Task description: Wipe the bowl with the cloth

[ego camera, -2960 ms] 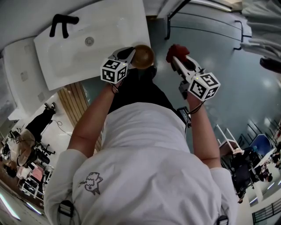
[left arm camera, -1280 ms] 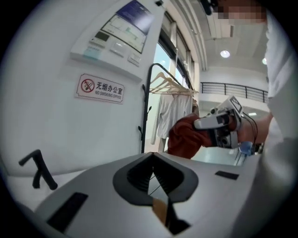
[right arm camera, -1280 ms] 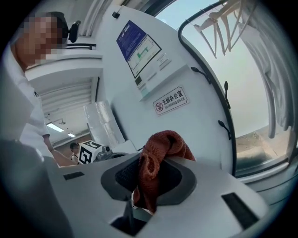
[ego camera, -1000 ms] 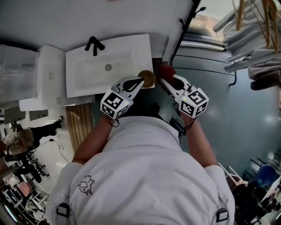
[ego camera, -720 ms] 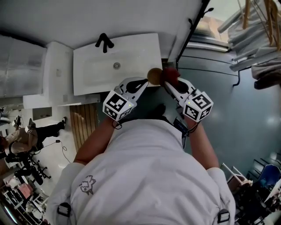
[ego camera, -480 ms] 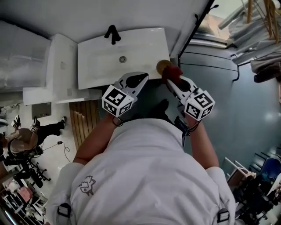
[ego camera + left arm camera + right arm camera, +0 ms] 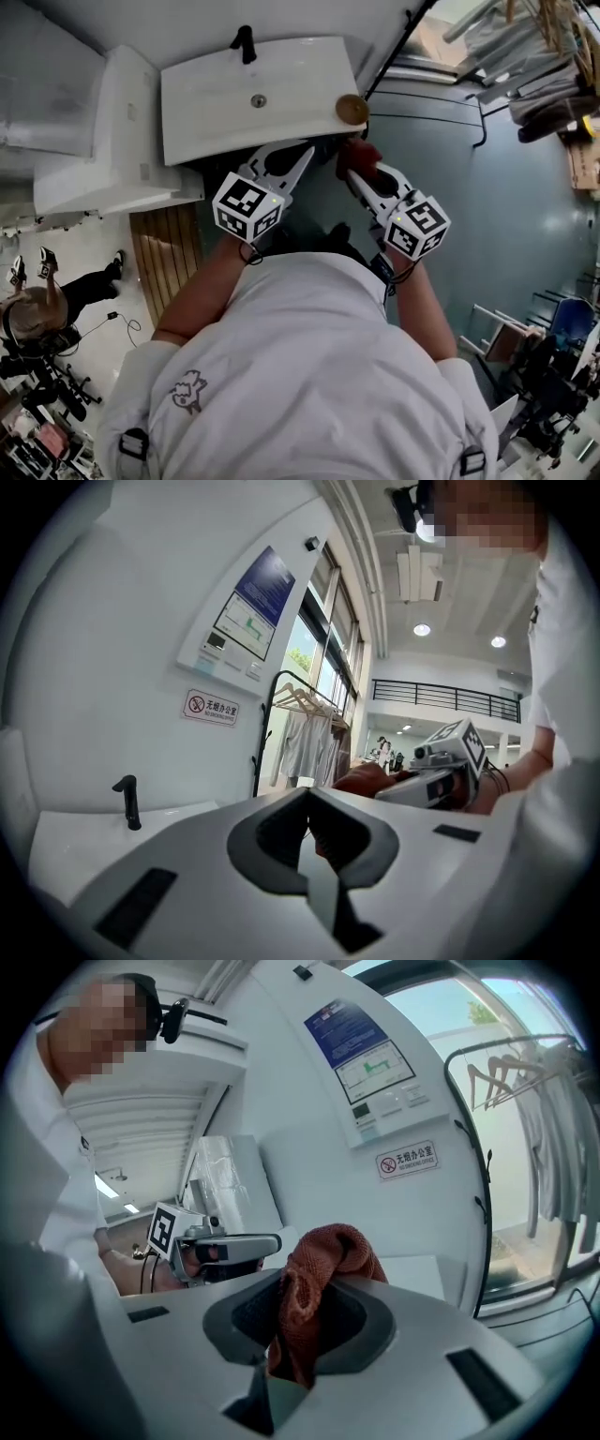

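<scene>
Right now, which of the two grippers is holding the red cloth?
The right gripper: the red cloth is bunched between its jaws. The left gripper has its jaws shut with nothing between them.

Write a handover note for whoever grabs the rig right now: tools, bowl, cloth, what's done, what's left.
Left tool: shut and empty, by the sink's near edge.
Right tool: shut on the red cloth, which bunches up out of the jaws.
Bowl: in neither tool. It appears to sit on the sink's near right corner, just beyond the cloth.
Done: cloth gripped, bowl set down. Whether it is wiped clean can't be told.
Left: probably check the bowl. If it needs more wiping, re-grip it with the left tool and wipe with the cloth.
</scene>
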Demonstrator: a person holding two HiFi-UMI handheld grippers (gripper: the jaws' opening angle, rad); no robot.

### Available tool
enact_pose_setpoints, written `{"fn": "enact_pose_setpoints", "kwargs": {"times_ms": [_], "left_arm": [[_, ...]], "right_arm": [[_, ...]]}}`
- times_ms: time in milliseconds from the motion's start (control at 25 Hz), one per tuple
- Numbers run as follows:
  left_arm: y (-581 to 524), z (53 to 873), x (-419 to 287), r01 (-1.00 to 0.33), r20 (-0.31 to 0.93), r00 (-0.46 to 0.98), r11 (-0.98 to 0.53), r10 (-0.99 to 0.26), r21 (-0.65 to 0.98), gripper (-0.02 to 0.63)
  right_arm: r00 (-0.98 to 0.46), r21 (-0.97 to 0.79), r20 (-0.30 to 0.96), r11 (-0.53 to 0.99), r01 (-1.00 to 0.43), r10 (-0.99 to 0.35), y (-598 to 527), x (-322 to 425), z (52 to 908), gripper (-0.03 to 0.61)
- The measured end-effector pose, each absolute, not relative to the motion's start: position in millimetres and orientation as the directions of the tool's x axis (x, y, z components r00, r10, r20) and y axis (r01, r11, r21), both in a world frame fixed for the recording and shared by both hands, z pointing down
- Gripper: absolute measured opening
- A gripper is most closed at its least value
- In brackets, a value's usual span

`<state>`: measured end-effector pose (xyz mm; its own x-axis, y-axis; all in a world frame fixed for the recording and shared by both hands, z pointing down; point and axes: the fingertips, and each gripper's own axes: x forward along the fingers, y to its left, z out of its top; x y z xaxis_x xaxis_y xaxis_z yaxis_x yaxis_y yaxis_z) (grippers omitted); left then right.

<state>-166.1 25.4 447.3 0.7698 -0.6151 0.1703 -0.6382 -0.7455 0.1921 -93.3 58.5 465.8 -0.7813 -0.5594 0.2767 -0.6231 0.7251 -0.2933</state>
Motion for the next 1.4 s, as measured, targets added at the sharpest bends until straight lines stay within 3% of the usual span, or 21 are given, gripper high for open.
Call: {"fn": "enact_pose_setpoints", "kwargs": {"times_ms": [320, 720, 1000, 1400], "left_arm": [[82.7, 412.4, -148.2, -0.661, 0.140, 0.750, -0.740, -0.646, 0.124, 0.014], [194.2, 397.7, -75.3, -0.654, 0.083, 0.748, -0.711, -0.658, 0.258, 0.014], [278.7, 438.8, -49.1, -0.751, 0.147, 0.656, -0.624, -0.740, 0.214, 0.014], [322.5, 447.7, -45.0, -0.810, 0.186, 0.586, -0.561, -0.788, 0.172, 0.014]], "right_arm": [[-0.789, -0.202, 0.217, 0.764, -0.612, -0.575, 107.7, -73.4, 426.3, 0.081], [-0.811, -0.171, 0.199, 0.796, -0.581, -0.550, 204.2, 9.4, 422.7, 0.081], [-0.818, -0.194, 0.239, 0.800, -0.568, -0.522, 290.8, 61.4, 460.9, 0.081], [-0.825, -0.178, 0.240, 0.812, -0.555, -0.512, 339.5, 78.2, 458.3, 0.081]]}}
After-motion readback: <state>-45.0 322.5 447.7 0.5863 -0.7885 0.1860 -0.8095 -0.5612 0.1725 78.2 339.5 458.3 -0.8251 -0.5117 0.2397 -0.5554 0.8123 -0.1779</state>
